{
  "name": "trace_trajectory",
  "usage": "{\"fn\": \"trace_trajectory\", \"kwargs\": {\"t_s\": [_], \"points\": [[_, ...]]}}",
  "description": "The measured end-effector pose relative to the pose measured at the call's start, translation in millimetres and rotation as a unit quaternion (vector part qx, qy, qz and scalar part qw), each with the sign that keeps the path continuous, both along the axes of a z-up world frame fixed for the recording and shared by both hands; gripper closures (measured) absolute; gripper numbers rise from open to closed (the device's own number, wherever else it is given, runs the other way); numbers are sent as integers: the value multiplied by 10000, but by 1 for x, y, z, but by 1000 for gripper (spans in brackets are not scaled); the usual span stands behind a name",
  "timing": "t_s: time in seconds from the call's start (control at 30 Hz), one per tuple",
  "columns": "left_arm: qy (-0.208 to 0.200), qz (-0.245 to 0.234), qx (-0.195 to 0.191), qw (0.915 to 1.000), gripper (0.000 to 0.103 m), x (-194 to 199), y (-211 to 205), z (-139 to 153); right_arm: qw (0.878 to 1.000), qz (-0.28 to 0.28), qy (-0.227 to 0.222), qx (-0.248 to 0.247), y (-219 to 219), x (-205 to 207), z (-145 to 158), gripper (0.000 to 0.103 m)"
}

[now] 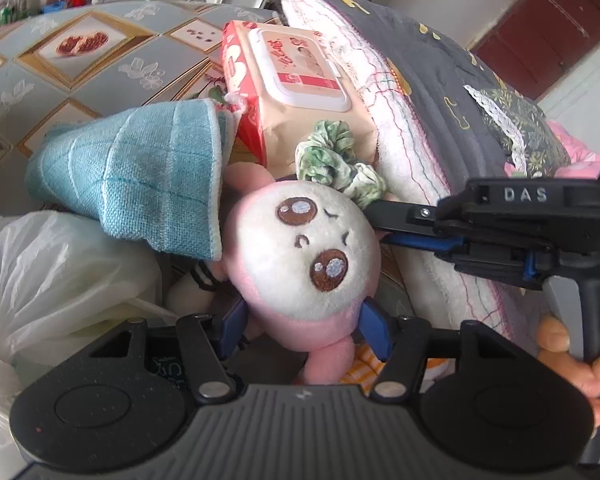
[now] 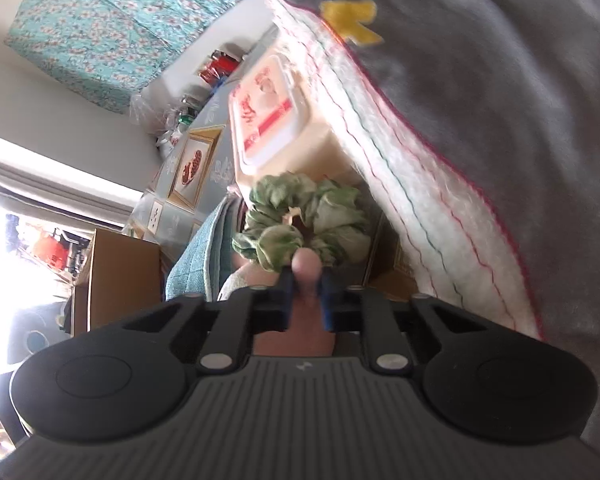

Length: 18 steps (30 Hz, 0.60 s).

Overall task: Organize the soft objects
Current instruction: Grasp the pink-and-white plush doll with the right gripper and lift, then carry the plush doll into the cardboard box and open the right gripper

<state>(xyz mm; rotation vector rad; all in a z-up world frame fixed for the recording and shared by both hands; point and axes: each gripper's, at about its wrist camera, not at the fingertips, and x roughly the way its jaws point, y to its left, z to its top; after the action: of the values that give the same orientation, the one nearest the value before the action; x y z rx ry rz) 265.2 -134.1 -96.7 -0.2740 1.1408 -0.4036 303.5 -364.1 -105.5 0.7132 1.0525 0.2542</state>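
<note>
right gripper (image 1: 384, 216) | label "DAS" | jaws clamp plush toy (image 1: 304, 248) ear

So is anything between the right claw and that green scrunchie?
Yes. A pink nub, apparently part of the plush toy, is pinched in the shut right claw, right in front of the green scrunchie lying just past its tips.

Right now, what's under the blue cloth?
The blue cloth drapes over the pink plush toy's side, a white plastic bag and the wipes pack's corner. Anything deeper is covered.
</note>
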Motion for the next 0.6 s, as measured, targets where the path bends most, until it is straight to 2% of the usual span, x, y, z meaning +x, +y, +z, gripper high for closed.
{"fn": "trace_trajectory", "kwargs": {"t_s": [0.17,0.4,0.6], "points": [[74,115,-177,9997,47,-2,4,13,9988,130,-319,-340,12,-6,27,95],[-506,145,-434,9977,47,-29,13,66,9900,411,-1229,-562,26,-36,107,95],[-1126,306,-737,9904,47,-71,36,117,9755,774,-1971,-600,50,-74,178,95]]}}
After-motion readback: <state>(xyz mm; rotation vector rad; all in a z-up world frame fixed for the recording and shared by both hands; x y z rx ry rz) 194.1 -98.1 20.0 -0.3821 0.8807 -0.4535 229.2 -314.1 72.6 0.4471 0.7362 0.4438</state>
